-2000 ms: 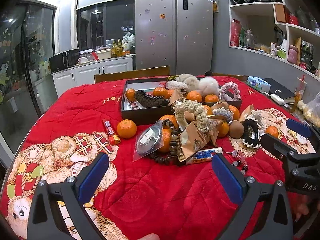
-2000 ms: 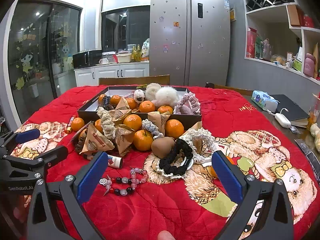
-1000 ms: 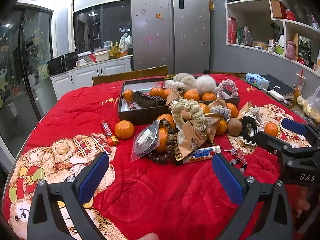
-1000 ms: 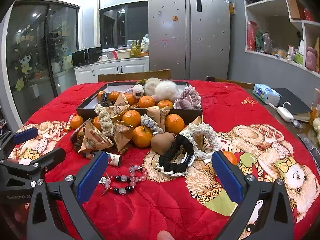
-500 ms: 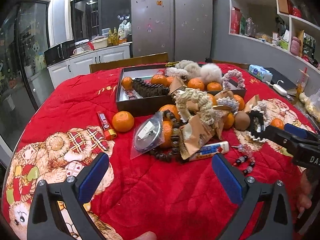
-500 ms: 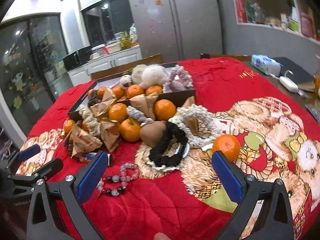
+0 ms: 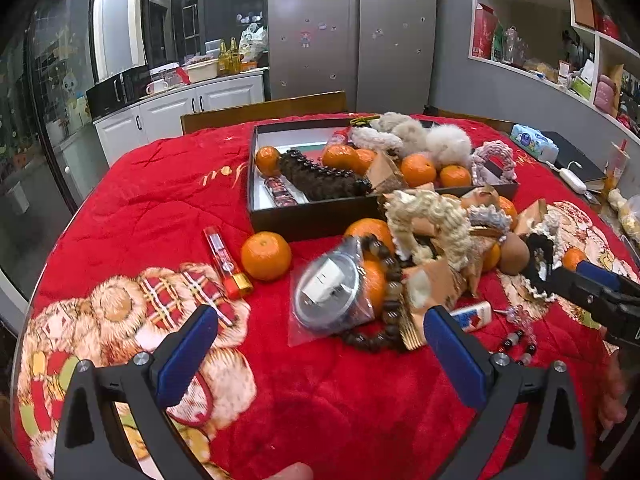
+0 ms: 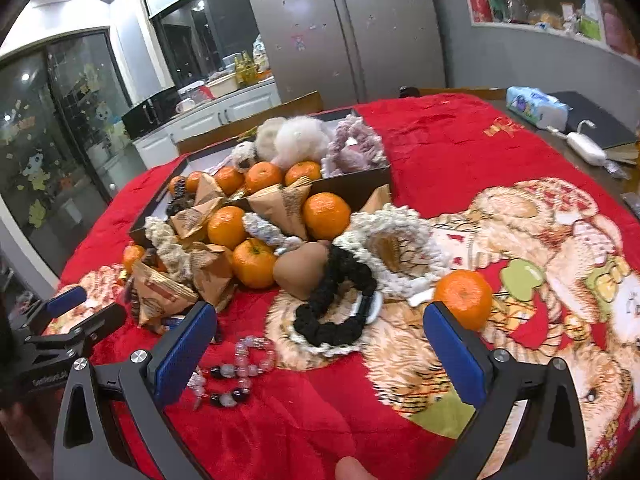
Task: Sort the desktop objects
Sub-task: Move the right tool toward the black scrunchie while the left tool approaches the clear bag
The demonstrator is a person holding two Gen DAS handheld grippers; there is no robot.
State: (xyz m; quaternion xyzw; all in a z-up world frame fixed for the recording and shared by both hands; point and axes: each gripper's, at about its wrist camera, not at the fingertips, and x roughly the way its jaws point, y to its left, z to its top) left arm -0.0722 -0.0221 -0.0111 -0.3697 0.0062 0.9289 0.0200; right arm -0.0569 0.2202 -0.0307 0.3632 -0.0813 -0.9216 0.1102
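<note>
A dark shallow box (image 7: 320, 216) holds oranges, a dark bead string, fluffy scrunchies and paper packets. In front of it lies a heap: oranges, brown packets, a cream scrunchie (image 7: 436, 216), a bagged round tin (image 7: 328, 292) and brown beads. My left gripper (image 7: 320, 352) is open and empty, low before the tin. My right gripper (image 8: 320, 344) is open and empty, over a black scrunchie (image 8: 332, 304), a loose orange (image 8: 462, 296) by its right finger and a pink bead bracelet (image 8: 240, 364) by its left finger.
A lone orange (image 7: 266, 256) and a red tube (image 7: 224, 260) lie left of the heap on the red bear-print cloth (image 7: 160, 200). A tissue pack (image 8: 536, 106), a white charger and a dark notebook sit at the far right. Chair backs stand behind the table.
Both grippers have moved closer to the heap. The right one has tilted and advanced over the black scrunchie and loose orange. Both stay open; nothing was picked up.
</note>
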